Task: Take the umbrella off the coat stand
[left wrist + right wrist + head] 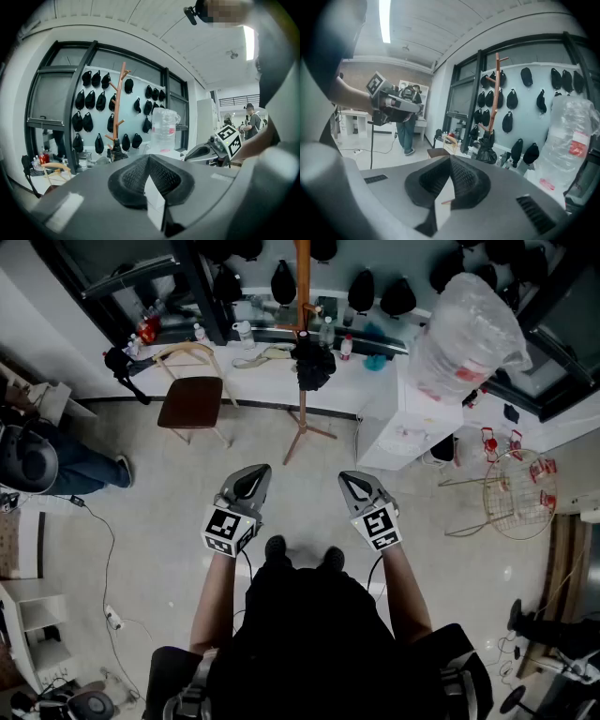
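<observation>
A wooden coat stand (302, 324) rises by the white ledge at the far wall. A folded black umbrella (312, 364) hangs on it about halfway up. My left gripper (253, 474) and right gripper (353, 481) hover side by side over the floor, well short of the stand, both pointing toward it. Each is shut with nothing between its jaws. In the left gripper view the stand (117, 103) and the umbrella (116, 153) lie far ahead, above the closed jaws. The right gripper view shows the umbrella (486, 153) low on the stand (495, 89).
A wooden chair (192, 397) stands left of the stand. A water dispenser with a large clear bottle (464, 334) stands to its right. A wire basket (520, 493) sits at far right. A person's legs (66, 465) and a floor cable (105, 549) are at left.
</observation>
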Action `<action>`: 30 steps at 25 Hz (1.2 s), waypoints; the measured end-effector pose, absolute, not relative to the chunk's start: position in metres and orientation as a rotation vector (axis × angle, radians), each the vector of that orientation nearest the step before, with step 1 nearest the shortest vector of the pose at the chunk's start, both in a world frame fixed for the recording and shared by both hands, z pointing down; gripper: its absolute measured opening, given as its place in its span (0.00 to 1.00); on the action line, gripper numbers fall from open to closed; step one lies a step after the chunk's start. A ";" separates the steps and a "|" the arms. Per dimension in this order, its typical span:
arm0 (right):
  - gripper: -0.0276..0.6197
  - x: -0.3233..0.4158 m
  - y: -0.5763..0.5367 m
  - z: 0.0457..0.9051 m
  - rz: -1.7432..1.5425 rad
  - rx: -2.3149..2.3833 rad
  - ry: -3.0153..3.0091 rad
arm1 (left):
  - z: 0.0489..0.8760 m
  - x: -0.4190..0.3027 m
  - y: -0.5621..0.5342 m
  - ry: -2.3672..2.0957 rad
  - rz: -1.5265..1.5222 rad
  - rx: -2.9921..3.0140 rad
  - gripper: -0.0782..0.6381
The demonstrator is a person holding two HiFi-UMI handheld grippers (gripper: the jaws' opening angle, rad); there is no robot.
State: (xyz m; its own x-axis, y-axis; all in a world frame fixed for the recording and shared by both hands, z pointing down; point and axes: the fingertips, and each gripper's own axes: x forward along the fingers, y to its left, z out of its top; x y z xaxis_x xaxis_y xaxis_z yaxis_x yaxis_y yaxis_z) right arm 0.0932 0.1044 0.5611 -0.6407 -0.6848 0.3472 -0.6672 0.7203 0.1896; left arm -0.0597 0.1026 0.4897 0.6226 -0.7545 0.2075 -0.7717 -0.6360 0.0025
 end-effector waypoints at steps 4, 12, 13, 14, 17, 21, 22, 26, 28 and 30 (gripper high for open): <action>0.05 0.137 0.119 0.567 -0.066 1.005 -2.525 | 0.496 -0.011 0.118 -1.294 0.272 2.738 0.11; 0.05 0.189 0.140 0.579 -0.023 0.979 -2.552 | 0.506 0.036 0.146 -1.346 0.320 2.709 0.11; 0.05 0.192 0.139 0.579 -0.020 0.981 -2.560 | 0.505 0.039 0.147 -1.351 0.322 2.711 0.11; 0.05 0.194 0.139 0.579 -0.017 0.981 -2.564 | 0.503 0.042 0.148 -1.357 0.324 2.714 0.11; 0.05 0.197 0.137 0.583 -0.025 0.980 -2.552 | 0.498 0.047 0.151 -1.374 0.325 2.718 0.11; 0.05 0.191 0.140 0.577 -0.045 0.944 -2.585 | 0.492 0.044 0.156 -1.425 0.326 2.707 0.11; 0.05 0.190 0.141 0.576 -0.042 0.933 -2.593 | 0.491 0.044 0.157 -1.441 0.328 2.705 0.11; 0.14 0.187 0.142 0.582 -0.020 0.900 -2.599 | 0.489 0.042 0.163 -1.484 0.318 2.695 0.12; 0.17 0.185 0.143 0.582 -0.028 0.890 -2.606 | 0.490 0.039 0.165 -1.499 0.320 2.687 0.14; 0.24 0.183 0.143 0.581 -0.041 0.884 -2.612 | 0.491 0.038 0.164 -1.513 0.319 2.680 0.17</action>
